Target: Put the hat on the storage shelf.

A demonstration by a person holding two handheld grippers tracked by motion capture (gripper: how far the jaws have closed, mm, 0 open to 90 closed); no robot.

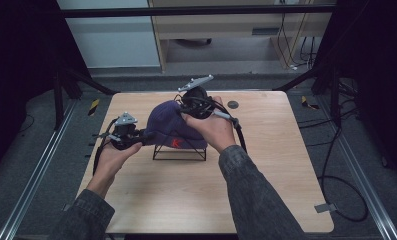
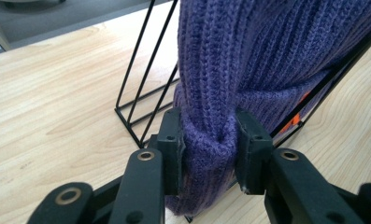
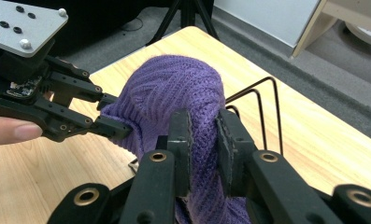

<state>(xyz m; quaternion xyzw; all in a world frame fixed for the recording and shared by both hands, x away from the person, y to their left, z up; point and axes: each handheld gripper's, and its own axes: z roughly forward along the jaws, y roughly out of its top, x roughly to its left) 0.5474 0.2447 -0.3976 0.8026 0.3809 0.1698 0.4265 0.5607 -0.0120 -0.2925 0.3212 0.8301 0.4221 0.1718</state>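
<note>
Purple ribbed-knit wool beanie (image 1: 172, 125) lay draped over the black wire-frame stand (image 1: 179, 152), which stood near the middle of the pale wood-grain table (image 1: 266, 185). The cap's crown bulged up toward the far side, and an orange-red mark showed low on its near face. Judged from its slack folds, the fabric was light, soft and stretchy; it would bunch rather than slide, would not break, and would sag wherever it was unsupported. A thick gather of the rolled cuff seemed the surest place to take hold, since a thin single layer could pull out of a pinch and snag on the wire.

Left gripper (image 2: 209, 140): its two black jaws were clenched on a bunched fold of the cuff at the cap's left edge, the knit squeezed into a narrow roll between the pads, with the stand's wires just behind it. Right gripper (image 3: 204, 140): its jaws were likewise clamped on a ridge of knit at the cap's far right side, near the crown, the pads pressing the fabric from both sides. Each tool was carried in a hand of the person, whose dark sleeves entered from the near edge of the high view. The stand itself was touched by neither jaw pair, so far as could be seen.
</note>
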